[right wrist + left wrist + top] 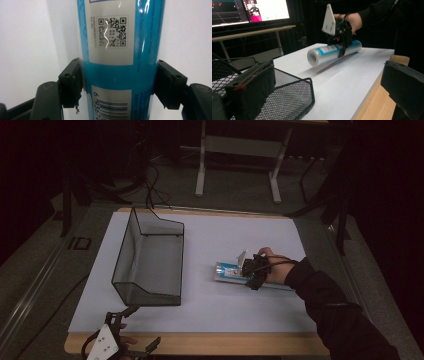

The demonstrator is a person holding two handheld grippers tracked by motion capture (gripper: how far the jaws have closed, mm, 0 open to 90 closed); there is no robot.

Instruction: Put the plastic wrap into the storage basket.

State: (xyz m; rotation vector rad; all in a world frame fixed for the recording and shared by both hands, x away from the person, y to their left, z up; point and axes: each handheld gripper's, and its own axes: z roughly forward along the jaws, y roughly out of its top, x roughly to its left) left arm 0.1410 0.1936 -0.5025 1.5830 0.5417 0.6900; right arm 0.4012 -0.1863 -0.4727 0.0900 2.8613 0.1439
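My wire basket stood bare while I gripped the roll.

The mesh basket (148, 265) just ahead of my spread, idle left gripper (131, 330) held nothing. My right gripper (256, 270) clamped both jaws around the blue-and-white roll (227, 271) lying on the white table (210, 310); my hand (272, 267) hid its far end.

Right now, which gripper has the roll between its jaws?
The right gripper, jaws either side of the blue-and-white roll; the left gripper sits open near the mesh basket.
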